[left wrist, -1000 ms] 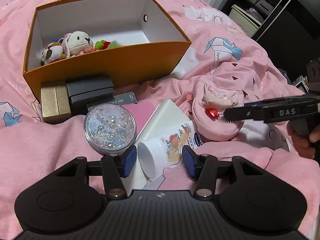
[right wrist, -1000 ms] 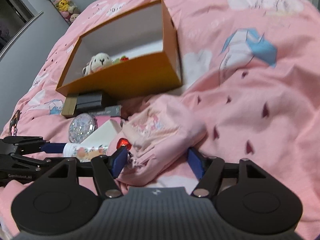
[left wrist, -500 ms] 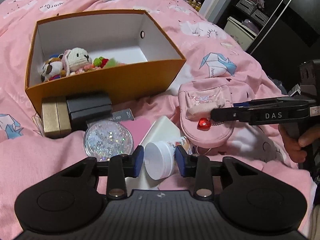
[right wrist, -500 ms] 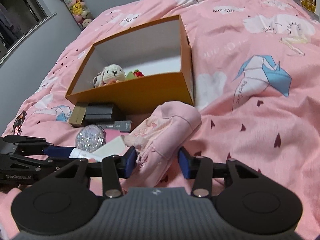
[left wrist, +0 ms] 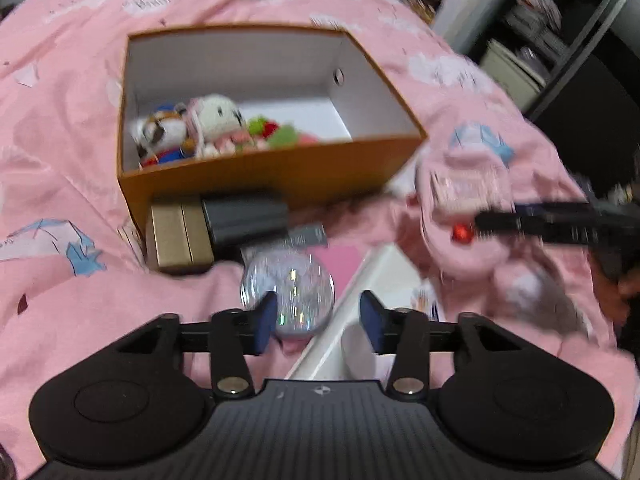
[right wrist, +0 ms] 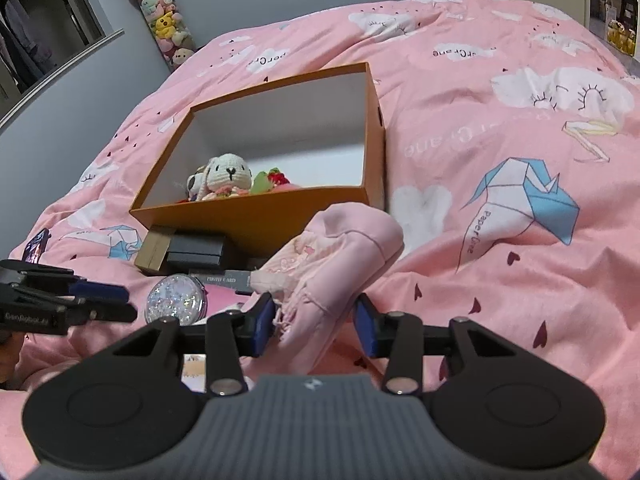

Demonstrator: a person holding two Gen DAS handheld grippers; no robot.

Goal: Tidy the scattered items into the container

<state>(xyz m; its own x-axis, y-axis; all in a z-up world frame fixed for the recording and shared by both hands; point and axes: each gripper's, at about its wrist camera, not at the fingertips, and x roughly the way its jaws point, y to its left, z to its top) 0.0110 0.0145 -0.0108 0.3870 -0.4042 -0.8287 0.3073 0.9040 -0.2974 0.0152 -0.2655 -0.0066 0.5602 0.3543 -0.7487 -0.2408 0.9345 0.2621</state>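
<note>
Left wrist view: your left tool (left wrist: 318, 322) hangs above the pink printed bedspread (left wrist: 80, 312) with its blue pads apart and nothing between them. Just past the pads at 12 o'clock lies the round clear glitter-filled case (left wrist: 290, 286), beside a white tube (left wrist: 360, 344) at 1 o'clock. At 11 o'clock a gold box (left wrist: 180, 236) and a black box (left wrist: 246, 220) sit against the front wall of the open orange cardboard box with a white interior (left wrist: 272, 176). Inside its left end rest crocheted plush toys (left wrist: 188, 130). At 3 o'clock your right tool (left wrist: 486, 220) reaches in, blurred, against the soft pink fabric pouch (left wrist: 464, 208) with its red charm (left wrist: 462, 233).

Right wrist view: your right tool (right wrist: 316, 322) has its blue pads partly closed on the near end of the pink pouch (right wrist: 336, 256); the left pad presses the fabric, and you cannot tell whether the right pad touches. The pouch stretches toward 12 o'clock, reaching the front corner of the orange box (right wrist: 256, 220), where a white crocheted rabbit (right wrist: 228, 174) shows. Your left tool (right wrist: 124, 304) enters at 9 o'clock, near the glitter case (right wrist: 176, 304).
</note>
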